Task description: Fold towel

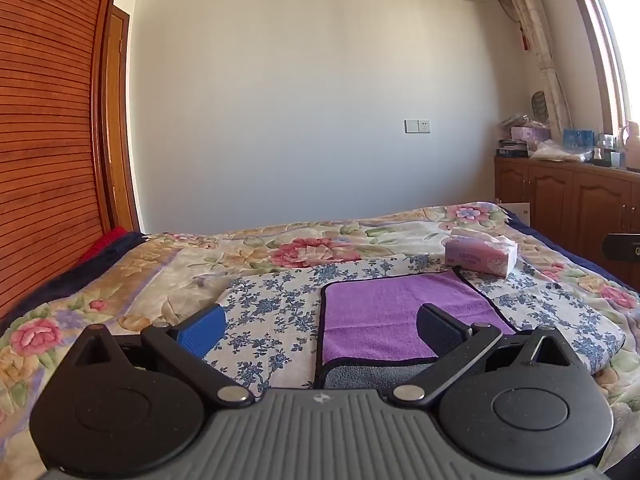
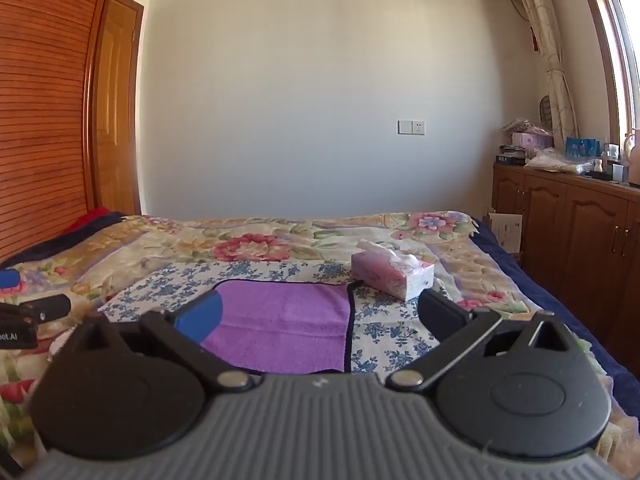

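Observation:
A purple towel [image 1: 396,312] with dark trim lies flat on a blue-flowered cloth [image 1: 272,304] on the bed; a grey underside strip shows at its near edge. It also shows in the right wrist view [image 2: 280,328]. My left gripper [image 1: 320,330] is open and empty, hovering near the towel's near left corner. My right gripper [image 2: 320,320] is open and empty, above the towel's near right part. The left gripper's tip shows at the left edge of the right wrist view [image 2: 24,312].
A pink tissue box [image 1: 480,256] sits on the bed just beyond the towel's far right corner, also in the right wrist view [image 2: 394,276]. A floral bedspread [image 1: 280,248] covers the bed. Wooden cabinets [image 2: 560,232] stand right, a wooden headboard [image 1: 44,140] left.

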Motion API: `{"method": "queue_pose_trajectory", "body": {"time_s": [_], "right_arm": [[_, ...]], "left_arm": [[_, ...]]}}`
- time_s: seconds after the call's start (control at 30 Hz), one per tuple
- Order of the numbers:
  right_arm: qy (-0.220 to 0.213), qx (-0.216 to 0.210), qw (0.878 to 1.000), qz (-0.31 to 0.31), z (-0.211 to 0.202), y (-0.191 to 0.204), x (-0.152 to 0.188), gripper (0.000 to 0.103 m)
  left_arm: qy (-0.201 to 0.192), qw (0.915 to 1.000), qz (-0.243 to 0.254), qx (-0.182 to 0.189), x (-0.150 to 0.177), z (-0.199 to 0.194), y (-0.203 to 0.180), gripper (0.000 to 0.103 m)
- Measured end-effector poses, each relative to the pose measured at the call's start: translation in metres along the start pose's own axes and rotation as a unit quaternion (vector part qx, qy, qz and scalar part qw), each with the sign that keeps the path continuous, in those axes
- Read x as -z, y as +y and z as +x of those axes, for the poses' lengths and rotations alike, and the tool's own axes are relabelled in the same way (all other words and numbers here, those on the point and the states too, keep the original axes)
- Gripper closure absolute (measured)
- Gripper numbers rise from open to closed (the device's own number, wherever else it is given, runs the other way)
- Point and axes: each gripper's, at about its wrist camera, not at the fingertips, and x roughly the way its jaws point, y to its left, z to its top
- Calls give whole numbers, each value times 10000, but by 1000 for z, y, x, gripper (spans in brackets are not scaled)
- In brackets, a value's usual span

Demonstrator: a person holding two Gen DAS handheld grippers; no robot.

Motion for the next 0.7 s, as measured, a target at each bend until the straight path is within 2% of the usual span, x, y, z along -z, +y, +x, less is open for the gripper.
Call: {"method": "queue_pose_trajectory", "body": {"time_s": [0.37, 0.7], "right_arm": [[-11, 0, 10000, -2, -1, 1, 0, 0], [-14, 0, 10000, -7, 0, -1, 0, 0]], "left_arm": [[-89, 10000, -39, 7, -9, 1, 5, 0], [-152, 9999, -63, -11, -2, -2, 3, 0]]}}
